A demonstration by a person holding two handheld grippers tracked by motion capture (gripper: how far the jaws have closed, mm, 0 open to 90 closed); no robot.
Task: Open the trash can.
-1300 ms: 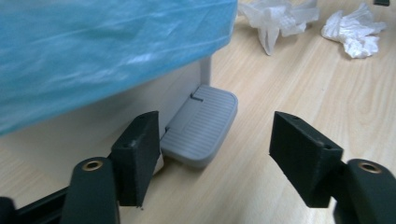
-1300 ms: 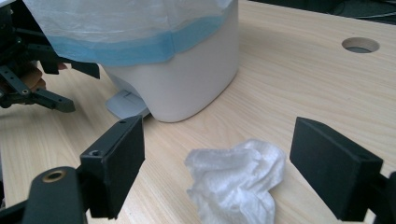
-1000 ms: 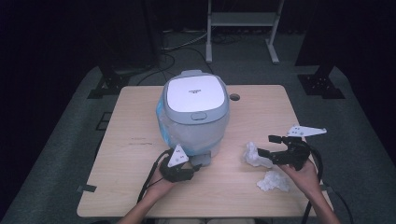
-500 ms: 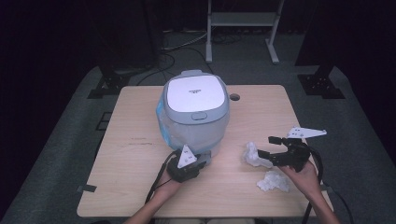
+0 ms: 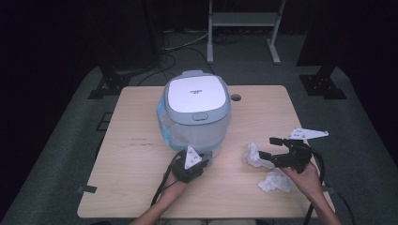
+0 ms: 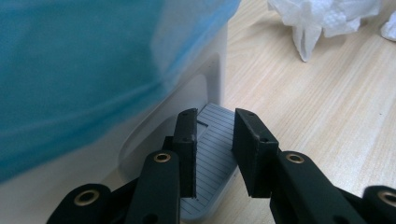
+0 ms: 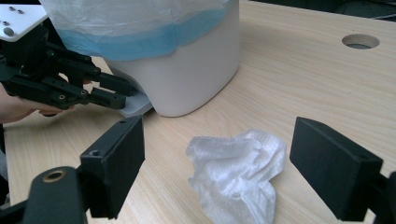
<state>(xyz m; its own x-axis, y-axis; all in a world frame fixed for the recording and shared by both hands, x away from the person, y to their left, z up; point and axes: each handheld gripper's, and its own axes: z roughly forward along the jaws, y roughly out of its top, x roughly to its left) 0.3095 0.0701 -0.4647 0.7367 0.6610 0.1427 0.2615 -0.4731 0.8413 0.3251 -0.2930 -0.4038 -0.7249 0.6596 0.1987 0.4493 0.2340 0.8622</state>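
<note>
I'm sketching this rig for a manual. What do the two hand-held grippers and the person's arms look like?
Each hand-held gripper, left and right, is black, with two flat rectangular jaw pads on jointed links with brass-coloured pivots. Each carries a pale three-cornered plate on top and trails a black cable toward the person. The forearms are bare; no sleeves or gloves show.

Rice cooker: smooth white plastic, slightly glossy, with a grey-blue lid rim.
Wrap: thin translucent film banded in blue, crinkled over the cooker's body.
Ribbed tab: grey plastic, finely grooved, matt.
Bench: pale wood-grain top, smooth and matt.
Paper wad: white crumpled tissue, soft and embossed.
Left tool: matt black plastic, brass-coloured rivets.
Right tool: matt black pads.
</note>
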